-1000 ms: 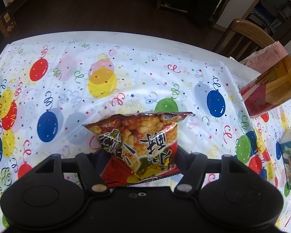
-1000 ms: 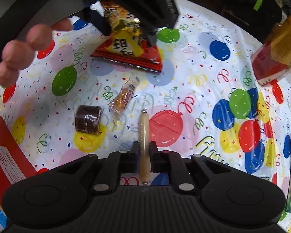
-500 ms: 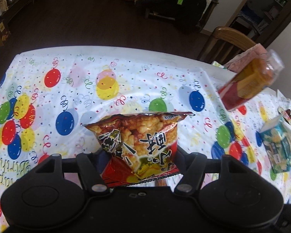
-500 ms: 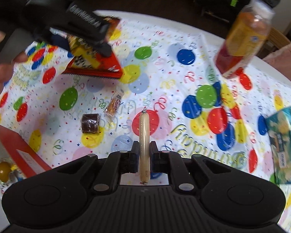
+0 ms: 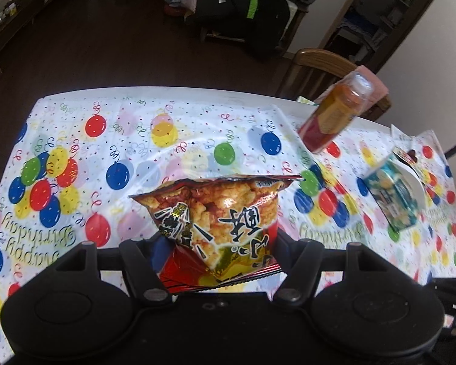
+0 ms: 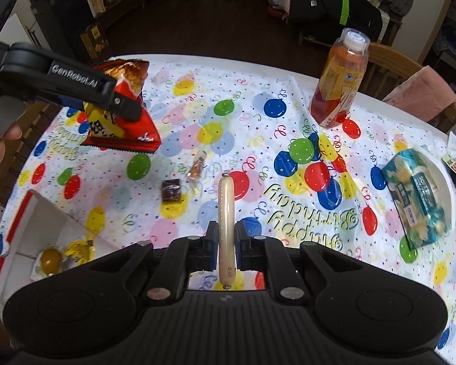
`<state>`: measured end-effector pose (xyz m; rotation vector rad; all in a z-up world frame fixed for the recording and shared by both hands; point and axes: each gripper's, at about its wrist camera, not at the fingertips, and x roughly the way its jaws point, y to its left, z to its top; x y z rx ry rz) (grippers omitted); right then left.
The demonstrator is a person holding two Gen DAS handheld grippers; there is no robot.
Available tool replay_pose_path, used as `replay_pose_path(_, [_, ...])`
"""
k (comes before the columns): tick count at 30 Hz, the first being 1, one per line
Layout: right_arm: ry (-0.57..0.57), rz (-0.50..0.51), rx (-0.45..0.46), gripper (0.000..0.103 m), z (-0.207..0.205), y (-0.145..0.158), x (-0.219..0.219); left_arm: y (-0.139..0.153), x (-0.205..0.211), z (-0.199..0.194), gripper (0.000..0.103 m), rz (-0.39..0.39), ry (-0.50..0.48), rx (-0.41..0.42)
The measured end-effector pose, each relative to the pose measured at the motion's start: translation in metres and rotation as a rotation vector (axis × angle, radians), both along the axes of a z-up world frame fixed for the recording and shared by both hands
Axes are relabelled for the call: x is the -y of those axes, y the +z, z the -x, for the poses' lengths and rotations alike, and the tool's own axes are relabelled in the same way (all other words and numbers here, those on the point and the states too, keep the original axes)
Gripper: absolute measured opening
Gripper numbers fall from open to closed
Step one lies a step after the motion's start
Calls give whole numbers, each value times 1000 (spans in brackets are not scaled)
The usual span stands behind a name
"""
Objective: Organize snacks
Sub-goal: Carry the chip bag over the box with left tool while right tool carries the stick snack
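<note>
Evidently, the left hand-held gripper was closed on a crinkled snack bag, pinched low near its sealed bottom edge and carried clear above the bench. The right hand-held gripper was shut narrowly on a pale sausage stick, gripped near one end so that most of its length stood out forward. Below, a small dark wrapped sweet and a slim clear-wrapped snack were left lying just beside each other on the balloon-print cloth. A red-edged box, already holding yellow-wrapped items, was seen at the bench's near left corner. Further right stood a juice bottle. It was judged that the slick bag might slip out, being held by a thin edge, and that the sausage might pivot between the pads.
</note>
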<state>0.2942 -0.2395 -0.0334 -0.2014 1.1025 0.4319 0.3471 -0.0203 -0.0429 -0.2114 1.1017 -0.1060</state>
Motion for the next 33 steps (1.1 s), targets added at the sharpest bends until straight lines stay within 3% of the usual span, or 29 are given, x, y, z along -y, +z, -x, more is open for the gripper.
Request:
replay_pose_path(13, [7, -37, 27, 11, 73, 30, -11, 35, 0, 86, 65, 12, -97, 40])
replay_pose_path(24, [9, -68, 16, 11, 121, 29, -16, 28, -7, 148, 66, -5, -159, 10])
replay_pose_path(33, [24, -82, -40, 11, 139, -1, -32, 3, -12, 174, 66, -46, -191, -51])
